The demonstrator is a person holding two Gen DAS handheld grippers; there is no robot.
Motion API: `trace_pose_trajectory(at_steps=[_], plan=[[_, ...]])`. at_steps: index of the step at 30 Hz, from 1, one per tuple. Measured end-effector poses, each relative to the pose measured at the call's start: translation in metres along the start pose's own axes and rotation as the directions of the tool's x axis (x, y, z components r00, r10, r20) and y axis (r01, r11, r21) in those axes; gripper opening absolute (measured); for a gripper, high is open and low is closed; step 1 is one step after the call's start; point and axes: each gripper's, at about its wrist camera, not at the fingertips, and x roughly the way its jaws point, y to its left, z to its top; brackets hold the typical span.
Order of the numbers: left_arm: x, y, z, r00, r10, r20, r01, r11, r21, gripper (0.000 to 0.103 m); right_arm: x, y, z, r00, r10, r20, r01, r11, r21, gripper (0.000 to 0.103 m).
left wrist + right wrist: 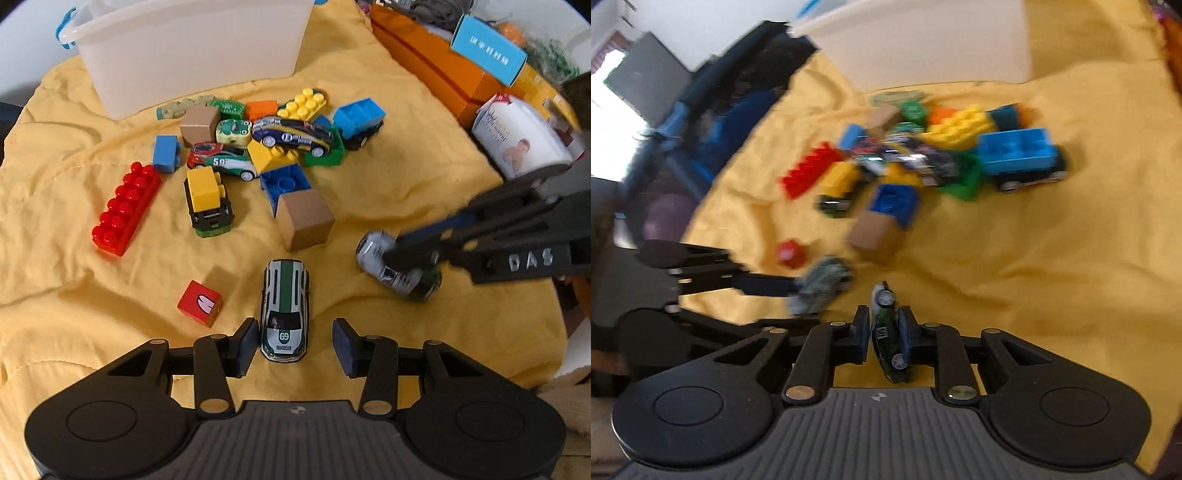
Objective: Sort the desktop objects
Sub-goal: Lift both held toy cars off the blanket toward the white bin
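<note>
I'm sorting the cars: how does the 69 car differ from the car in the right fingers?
The 69 car sits wheels-down on the yellow cloth, free between open left gripper fingers. The silver-green car is turned on its side, pinched by the right gripper. Both are small toy cars.

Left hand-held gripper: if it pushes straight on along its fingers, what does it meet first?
The left hand-held gripper already straddles the white-and-green 69 car, jaws open, so that car comes first. Beyond it lies the brown cube, though depth is hard to judge.
</note>
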Motion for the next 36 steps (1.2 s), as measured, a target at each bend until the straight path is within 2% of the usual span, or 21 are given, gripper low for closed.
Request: trace_pose_trajectory(at_steps=[2, 4, 7, 9, 10, 12, 13, 14, 16, 19, 21, 24, 30, 33, 36], plan=[[0.002, -0.003, -0.001, 1.000, 0.023, 0.005, -0.023, 1.000, 0.005, 0.048, -0.007, 0.004, -0.001, 0.994, -0.100, 0.045, 0.103, 0.993, -0.065, 0.032], [0.001, -0.004, -0.001, 0.999, 0.033, 0.013, -0.033, 0.999, 0.002, 0.048, -0.016, 0.013, -0.001, 0.983, -0.171, 0.061, 0.178, 0.973, -0.144, 0.033], [0.000, -0.004, -0.002, 0.998, 0.040, 0.038, -0.040, 0.999, -0.008, 0.048, -0.025, 0.023, -0.009, 0.980, -0.183, 0.078, 0.195, 0.962, -0.190, 0.034], [0.001, -0.003, -0.005, 0.998, 0.042, 0.040, -0.042, 0.999, -0.015, 0.048, -0.020, 0.026, -0.016, 0.983, -0.165, 0.079, 0.176, 0.972, -0.158, 0.043], [0.002, -0.003, -0.007, 0.998, 0.040, 0.045, -0.039, 0.999, -0.016, 0.047, -0.014, 0.027, -0.019, 0.982, -0.168, 0.087, 0.179, 0.974, -0.139, 0.043], [0.001, -0.005, -0.012, 0.997, 0.048, 0.066, -0.048, 0.999, -0.009, 0.045, -0.004, 0.032, -0.026, 0.968, -0.223, 0.120, 0.239, 0.960, -0.145, 0.043], [0.000, -0.006, -0.013, 0.996, 0.052, 0.072, -0.052, 0.999, -0.005, 0.041, -0.001, 0.033, -0.028, 0.963, -0.243, 0.118, 0.260, 0.953, -0.156, 0.043], [-0.001, -0.006, -0.015, 0.995, 0.060, 0.082, -0.060, 0.998, -0.004, 0.033, 0.003, 0.033, -0.030, 0.963, -0.247, 0.104, 0.262, 0.951, -0.165, 0.042], [-0.002, -0.005, -0.018, 0.992, 0.062, 0.105, -0.062, 0.998, -0.008, 0.032, 0.010, 0.031, -0.035, 0.965, -0.247, 0.089, 0.259, 0.952, -0.165, 0.042], [-0.003, -0.002, -0.021, 0.991, 0.048, 0.122, -0.045, 0.999, -0.022, 0.032, 0.012, 0.032, -0.042, 0.959, -0.257, 0.118, 0.275, 0.944, -0.180, 0.041], [-0.006, -0.004, -0.021, 0.989, 0.054, 0.135, -0.053, 0.998, -0.016, 0.032, 0.012, 0.036, -0.044, 0.953, -0.273, 0.131, 0.295, 0.934, -0.202, 0.033], [-0.020, -0.007, -0.018, 0.984, 0.060, 0.168, -0.061, 0.998, 0.004, 0.032, 0.005, 0.039, -0.043, 0.952, -0.275, 0.131, 0.297, 0.934, -0.198, 0.033], [-0.055, -0.008, 0.001, 0.961, 0.080, 0.264, -0.094, 0.995, 0.041, 0.032, -0.020, 0.042, -0.032, 0.941, -0.275, 0.198, 0.306, 0.940, -0.151, 0.033], [-0.063, -0.002, 0.018, 0.950, 0.091, 0.298, -0.107, 0.993, 0.039, 0.032, -0.030, 0.042, -0.015, 0.932, -0.274, 0.238, 0.312, 0.940, -0.136, 0.033], [-0.073, 0.010, 0.042, 0.932, 0.117, 0.343, -0.134, 0.991, 0.025, 0.032, -0.039, 0.044, 0.008, 0.917, -0.280, 0.285, 0.325, 0.938, -0.125, 0.033]])
